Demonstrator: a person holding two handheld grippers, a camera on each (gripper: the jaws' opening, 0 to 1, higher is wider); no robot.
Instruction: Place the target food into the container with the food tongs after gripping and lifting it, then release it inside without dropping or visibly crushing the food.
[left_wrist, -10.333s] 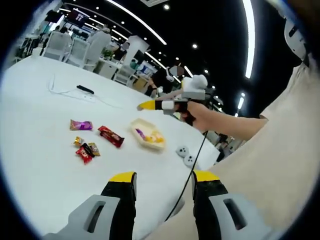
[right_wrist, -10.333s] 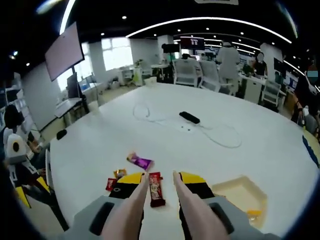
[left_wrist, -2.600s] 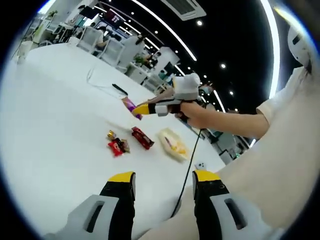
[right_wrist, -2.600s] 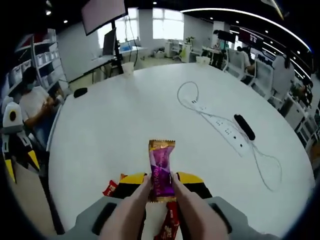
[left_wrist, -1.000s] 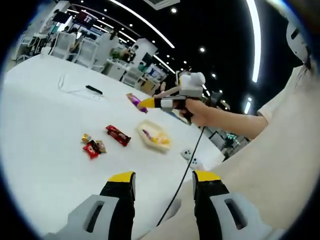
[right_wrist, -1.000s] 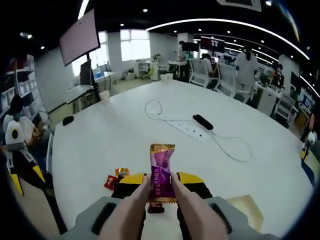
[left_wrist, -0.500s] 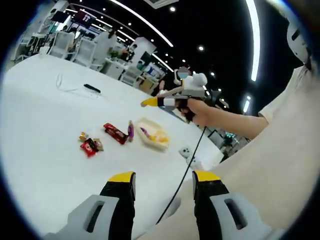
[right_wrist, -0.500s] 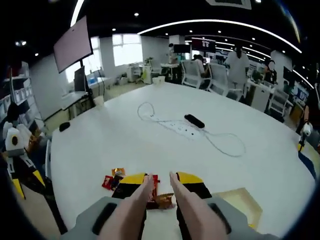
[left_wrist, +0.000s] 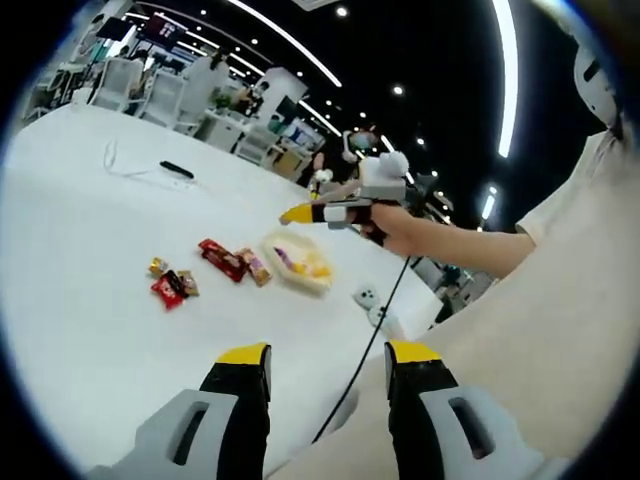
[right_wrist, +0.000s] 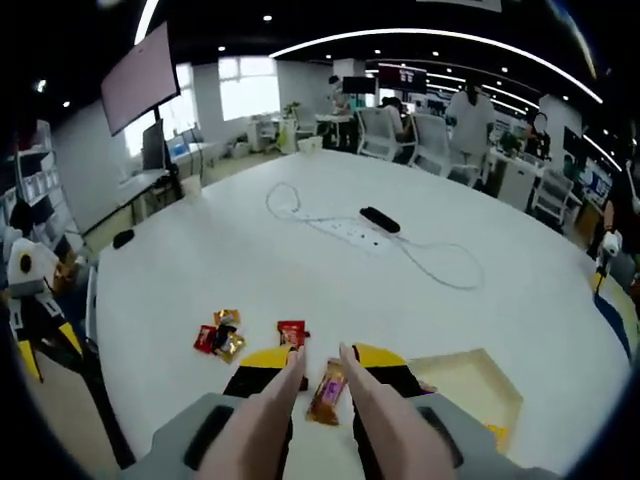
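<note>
**Bar is lying outside the tray, tongs holding nothing**

You are holding the tongs spread apart, and they are pinching nothing. The bar is lying flat on the table, just beside the tray on its outer side, not in it. Seen from your right gripper, it is showing in the gap between the two tong arms, a little short of their tips and below them. The left gripper view is showing the same: the bar is touching or nearly touching the tray's wall, with the red bar just beyond it, away from the tray.

Risks, as I am judging them:
- Closing on the bar where it lies could push it against the tray wall and shove the tray, since the two are so close.
- A flat wrapper gives the tips little to catch, so they may be skating over it, or pinching one end only and letting it swing free on the lift.
- Squeezing hard to make up for that could be crushing the food inside.
- The red bar is near enough to be caught along with it.

Your left gripper is hanging wide open, well back from the tray.
</note>
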